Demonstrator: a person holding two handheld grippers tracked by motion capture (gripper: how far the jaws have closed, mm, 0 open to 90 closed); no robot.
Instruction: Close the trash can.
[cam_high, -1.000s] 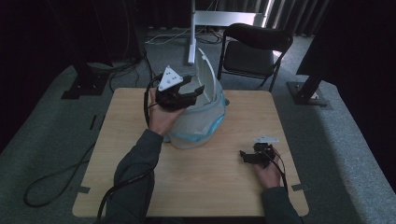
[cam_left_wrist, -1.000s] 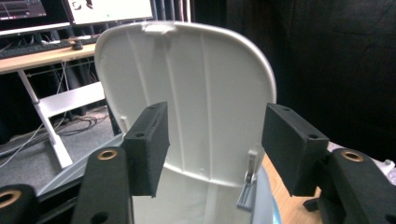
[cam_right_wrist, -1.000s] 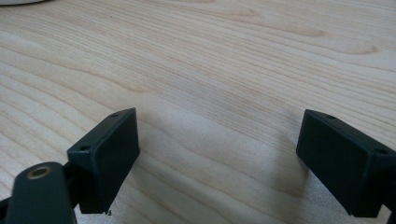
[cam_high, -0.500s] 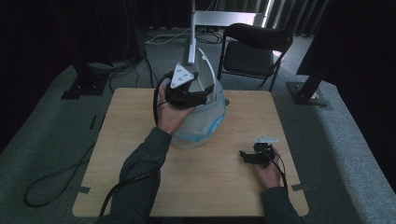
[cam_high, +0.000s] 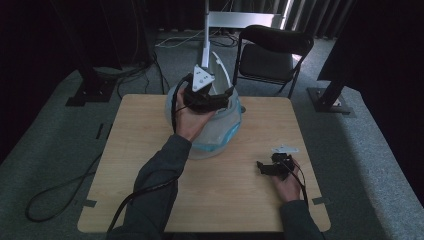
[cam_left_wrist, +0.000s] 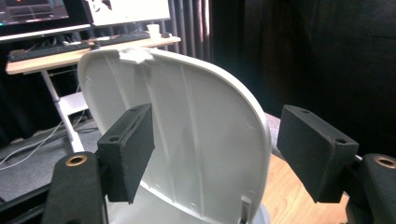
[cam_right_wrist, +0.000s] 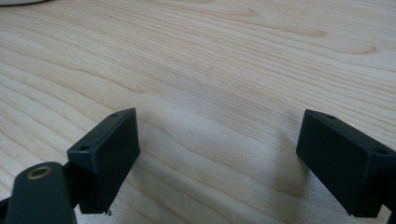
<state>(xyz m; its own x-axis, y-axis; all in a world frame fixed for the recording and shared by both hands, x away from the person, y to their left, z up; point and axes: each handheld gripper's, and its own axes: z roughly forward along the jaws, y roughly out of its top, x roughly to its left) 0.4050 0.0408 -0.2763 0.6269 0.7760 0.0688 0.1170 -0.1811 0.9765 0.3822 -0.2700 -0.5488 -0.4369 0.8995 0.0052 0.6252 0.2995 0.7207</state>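
We have our left gripper (cam_high: 212, 97) up over the far middle of the wooden table (cam_high: 150, 150), at the top of a translucent, blue-trimmed bin (cam_high: 220, 132) whose white hinged lid (cam_left_wrist: 187, 135) stands raised and nearly upright. In the left gripper view that lid sits between our jaws, which have just been opening: both black pads (cam_left_wrist: 128, 149) now stand clear of the plastic, with a wide gap on the right side, so we grip nothing. We judge that the lid is balanced open on its hinge, which is why we can let go of it without it dropping back.

The bin rests on the table just left of centre toward the far edge, its mouth facing up so the inside can be reached. We cannot see what, if anything, lies inside.

Our right gripper (cam_high: 267, 167) lies low at the near right of the table, well apart from the bin, its jaws spread wide over bare wood and empty. It looks parked there to keep out of the left hand's way.

A black folding chair (cam_high: 272, 52) stands beyond the far edge of the table.
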